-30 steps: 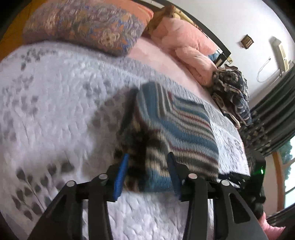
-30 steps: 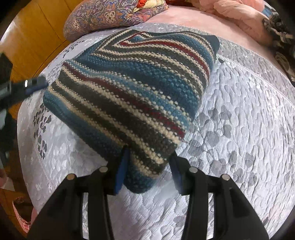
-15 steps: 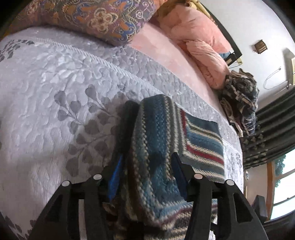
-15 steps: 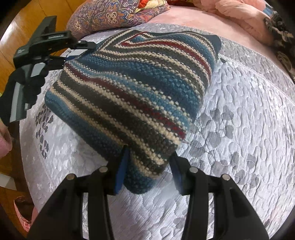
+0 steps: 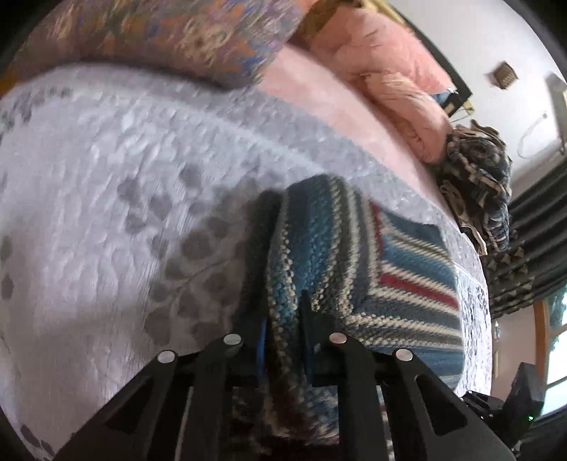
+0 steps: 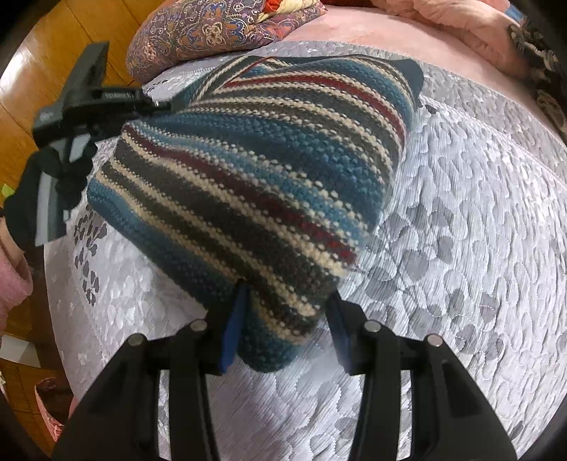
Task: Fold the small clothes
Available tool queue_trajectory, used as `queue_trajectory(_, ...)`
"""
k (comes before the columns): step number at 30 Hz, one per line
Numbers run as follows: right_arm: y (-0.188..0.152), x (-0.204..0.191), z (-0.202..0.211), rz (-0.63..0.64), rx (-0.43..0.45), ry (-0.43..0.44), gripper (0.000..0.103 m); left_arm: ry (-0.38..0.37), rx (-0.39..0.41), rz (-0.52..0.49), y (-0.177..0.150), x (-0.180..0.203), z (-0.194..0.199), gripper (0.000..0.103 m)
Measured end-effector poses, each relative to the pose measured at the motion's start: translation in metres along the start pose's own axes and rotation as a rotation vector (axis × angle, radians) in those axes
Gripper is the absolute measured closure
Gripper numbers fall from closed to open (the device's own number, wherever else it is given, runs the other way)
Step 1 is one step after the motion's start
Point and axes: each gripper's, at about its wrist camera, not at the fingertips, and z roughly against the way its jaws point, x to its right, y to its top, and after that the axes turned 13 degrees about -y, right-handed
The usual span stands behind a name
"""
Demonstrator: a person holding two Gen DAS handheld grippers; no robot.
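A folded knit garment (image 5: 389,269) with blue, grey, cream and red stripes lies on the pale quilted bedspread (image 5: 106,177). My left gripper (image 5: 283,326) is shut on a thick edge of it, with knit pinched between the blue pads. The right wrist view shows the same garment (image 6: 265,159) from its other side, and the left gripper (image 6: 106,103) holds its far left edge. My right gripper (image 6: 285,319) stands open, its fingers on either side of the garment's near corner without squeezing it.
A patterned pillow (image 6: 212,32) and a pink blanket (image 5: 389,71) lie at the head of the bed. A dark heap of clothes (image 5: 478,184) sits near the curtains (image 5: 531,248). Wooden floor (image 6: 53,53) lies beyond the left bed edge. A pink sleeve (image 6: 10,276) shows at the left.
My left gripper has come in over the garment's edge and closed on it. The right gripper has stayed open at the near corner.
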Motion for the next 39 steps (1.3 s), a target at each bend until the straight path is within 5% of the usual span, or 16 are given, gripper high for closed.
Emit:
queue_trajectory(5,0.002,0.002,-0.001,-0.012,-0.021,0.012,0.059,0.031,-0.034,-0.076,-0.001,0.010,-0.006,0.077)
queue_trajectory(8,0.004,0.005,0.002,-0.031,-0.034,0.032,0.056,0.035,-0.072,-0.085,0.000,0.016,0.000,0.048)
queue_trajectory(12,0.010,0.011,0.014,-0.066,-0.038,0.059,0.053,-0.030,-0.076,-0.067,0.006,0.014,0.009,0.037)
queue_trajectory(16,0.020,0.020,0.022,-0.116,-0.037,0.088,0.035,-0.046,-0.111,-0.051,0.016,0.011,-0.001,0.033)
queue_trajectory(19,0.031,0.025,0.028,-0.133,-0.009,0.024,0.023,-0.052,-0.159,-0.080,0.017,0.013,-0.017,0.033)
queue_trajectory(24,0.045,0.037,0.017,-0.195,-0.027,0.076,0.020,-0.084,-0.195,-0.113,0.015,0.011,-0.032,0.031)
queue_trajectory(31,0.061,0.069,-0.032,-0.382,-0.135,0.285,0.019,-0.146,-0.240,-0.124,0.015,0.003,-0.047,0.017)
queue_trajectory(35,0.069,0.072,-0.053,-0.424,-0.173,0.376,0.013,-0.124,-0.259,-0.152,0.013,0.010,-0.059,0.006)
queue_trajectory(39,0.073,0.070,-0.068,-0.449,-0.191,0.434,0.013,-0.113,-0.263,-0.140,0.014,0.014,-0.064,0.004)
